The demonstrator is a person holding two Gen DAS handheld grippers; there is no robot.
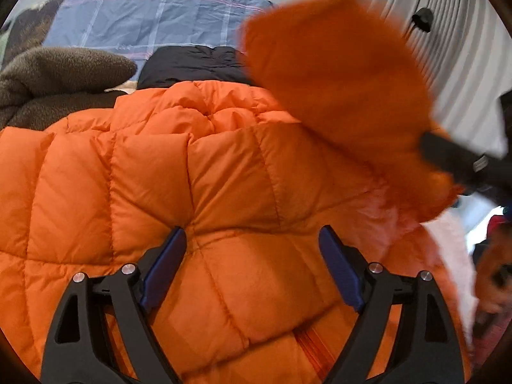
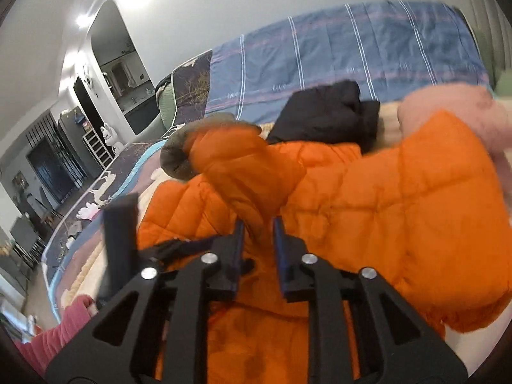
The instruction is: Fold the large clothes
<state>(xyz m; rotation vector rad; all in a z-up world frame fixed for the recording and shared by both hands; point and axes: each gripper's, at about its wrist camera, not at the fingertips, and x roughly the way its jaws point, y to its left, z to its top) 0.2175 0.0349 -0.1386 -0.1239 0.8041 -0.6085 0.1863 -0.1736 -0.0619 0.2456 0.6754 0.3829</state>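
Two grippers work over an orange jacket (image 1: 179, 172) spread on the bed (image 2: 336, 51). Left gripper (image 1: 252, 267) hovers above the quilted body, jaws wide apart, nothing between them. Right gripper (image 2: 257, 240) has jaws close together with a narrow gap; whether they pinch the blurred sleeve (image 1: 332, 73) lifted ahead of them I cannot tell. Beyond lie a black garment (image 2: 323, 112) and a brown fleece (image 1: 54, 76).

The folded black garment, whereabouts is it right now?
The folded black garment lies on the bed just beyond the orange quilted puffer jacket, in front of the blue plaid blanket, with a brown fleece beside it.
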